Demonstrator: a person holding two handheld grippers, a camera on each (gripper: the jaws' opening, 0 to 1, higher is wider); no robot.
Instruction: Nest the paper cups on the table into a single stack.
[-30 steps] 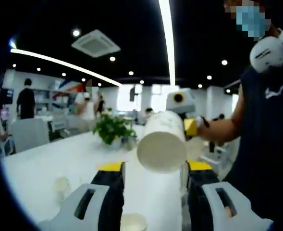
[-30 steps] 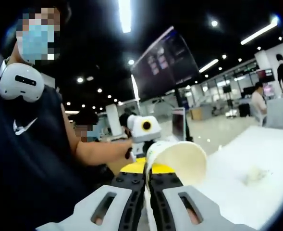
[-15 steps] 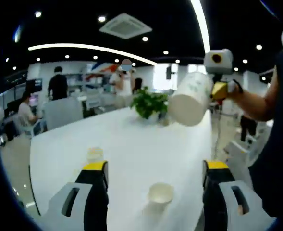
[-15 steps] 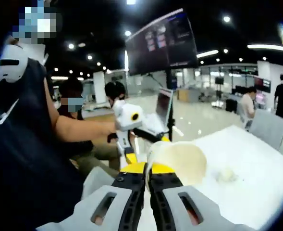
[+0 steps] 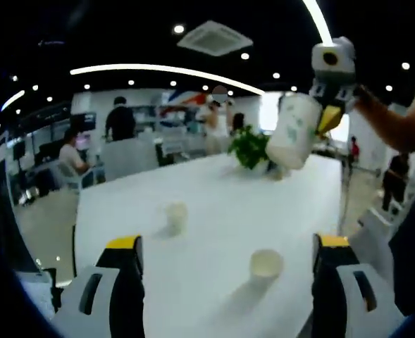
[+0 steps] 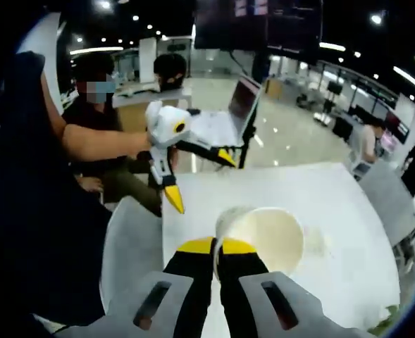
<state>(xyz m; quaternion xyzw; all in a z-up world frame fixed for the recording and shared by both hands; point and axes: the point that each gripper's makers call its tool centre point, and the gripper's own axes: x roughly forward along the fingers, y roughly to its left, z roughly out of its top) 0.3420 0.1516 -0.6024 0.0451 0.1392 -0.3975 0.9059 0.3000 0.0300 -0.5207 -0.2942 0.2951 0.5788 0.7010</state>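
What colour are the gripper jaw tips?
Yellow over black, clearest on the right gripper in the right gripper view.

In the right gripper view, your right gripper (image 6: pixel 216 255) has its 2 yellow-tipped jaws pressed together on the rim of a paper cup (image 6: pixel 263 236), whose open mouth faces the camera, showing a cream-coloured inside. The cup hangs over the white table (image 6: pixel 334 204). Your left gripper (image 6: pixel 193 179) reaches in from the left, held out over the table's near edge with its 2 yellow-tipped jaws spread wide apart and nothing between them. Behind it, an open laptop (image 6: pixel 228 123) stands on a stand, and 2 people (image 6: pixel 98 91) sit at a desk farther back.
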